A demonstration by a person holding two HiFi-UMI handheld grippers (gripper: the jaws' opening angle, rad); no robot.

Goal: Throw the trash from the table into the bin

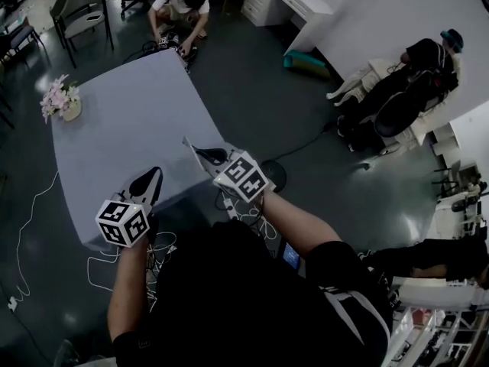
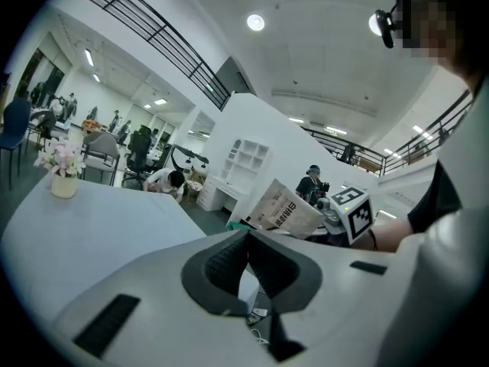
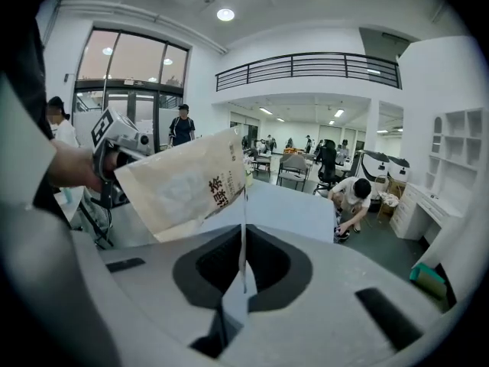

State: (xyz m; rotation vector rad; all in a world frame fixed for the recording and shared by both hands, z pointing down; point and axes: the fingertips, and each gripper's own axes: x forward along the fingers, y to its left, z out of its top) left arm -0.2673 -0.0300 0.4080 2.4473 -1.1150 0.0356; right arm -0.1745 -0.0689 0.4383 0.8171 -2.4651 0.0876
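Pinching the beige printed paper packet [image 3: 187, 186] by one edge, the right gripper [image 3: 243, 239] had its jaws clamped on it above the grey table's [image 1: 130, 128] near corner, likely for carrying to a bin. The left gripper [image 2: 246, 243] hung beside that corner, jaws together, empty. One packet, two grippers, one table.

Head cam: high up, steep down onto tabletop [image 1: 130, 121] and floor [image 1: 252, 90]. Cam on left tongs [image 2: 248, 237]: tight behind own jaws, near level, facing across tabletop. Cam on right tongs [image 3: 243, 243]: same, from the other side. Each catches the other; all share tabletop, crouching person [image 1: 179, 10].
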